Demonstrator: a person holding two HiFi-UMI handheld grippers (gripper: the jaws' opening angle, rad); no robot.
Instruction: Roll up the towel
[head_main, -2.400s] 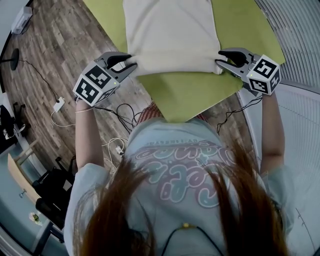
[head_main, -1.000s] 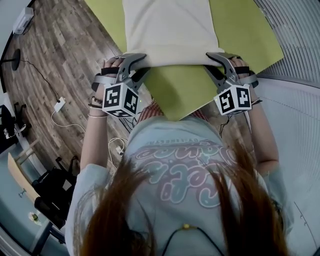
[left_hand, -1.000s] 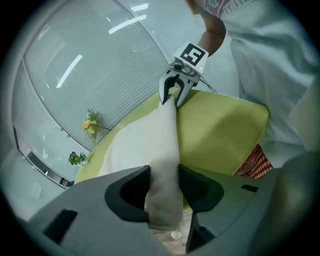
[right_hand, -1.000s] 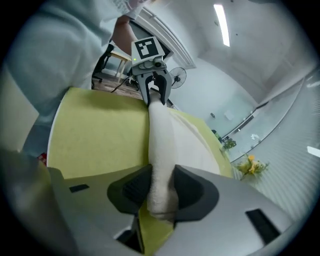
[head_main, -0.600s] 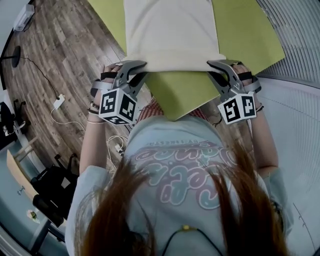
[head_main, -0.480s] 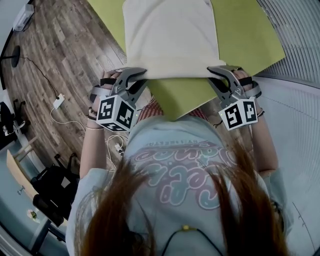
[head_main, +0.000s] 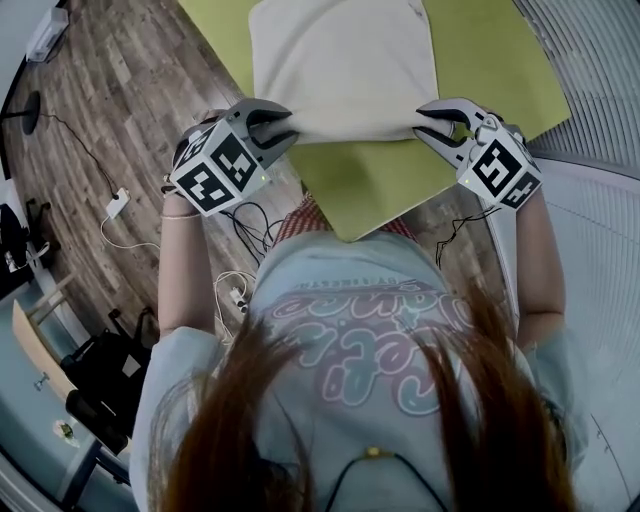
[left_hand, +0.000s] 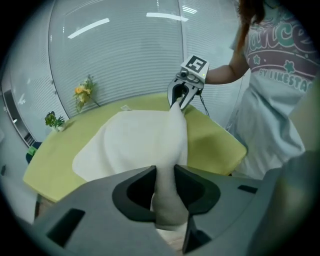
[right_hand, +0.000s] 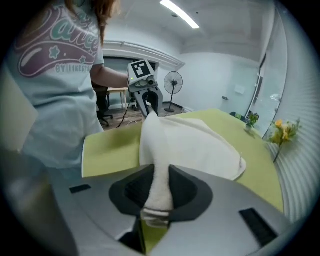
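A cream terry-cloth towel (head_main: 345, 65) lies on a yellow-green tabletop (head_main: 372, 190), most of it spread flat and reaching away from the person toward the far side. Its near edge is gathered into a thick fold, a ridge whose long axis runs left to right, parallel to the table's near edge and square to the flat part beyond it. The left gripper (head_main: 285, 122), a grey two-jaw tool with a black-and-white marker cube, pinches the left end of that ridge; its jaws have just been closing and now stand narrowly apart with the bunched cloth pressed between the pads. The right gripper (head_main: 428, 122), of the same make, clamps the right end in the same way, its jaws also drawn in to a narrow gap filled by folded cloth, eased back a touch. Both tools point inward toward each other across the towel.
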